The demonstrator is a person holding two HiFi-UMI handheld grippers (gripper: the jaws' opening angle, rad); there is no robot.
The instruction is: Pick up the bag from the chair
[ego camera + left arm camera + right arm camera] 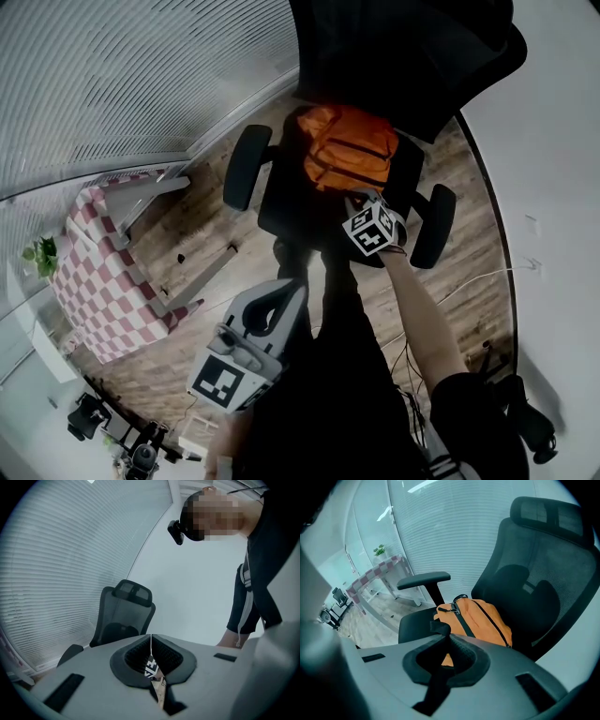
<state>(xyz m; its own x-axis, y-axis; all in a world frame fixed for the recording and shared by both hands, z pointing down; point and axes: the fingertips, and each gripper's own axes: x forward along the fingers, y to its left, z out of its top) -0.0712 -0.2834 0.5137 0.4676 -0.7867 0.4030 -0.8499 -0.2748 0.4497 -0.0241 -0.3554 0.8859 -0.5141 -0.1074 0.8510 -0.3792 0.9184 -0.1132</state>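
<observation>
The orange fabric bag point(347, 147) lies on the seat of the black, mesh-backed chair point(281, 202), hemmed in by a padded armrest on each side and the tall backrest behind, with only the seat's front edge open toward the person. The right gripper point(449, 634) is at that front edge, its jaws clenched on a black webbing strap point(439, 628) of the bag, while the left gripper point(151, 637) hangs well apart from the chair, jaws pressed together on nothing. Wood-plank floor point(202, 239) lies open on the person's left as far as a red-and-white checkered table point(98, 281) and slatted blinds point(141, 75), and a plain white wall point(553, 141) runs close along the other side.
</observation>
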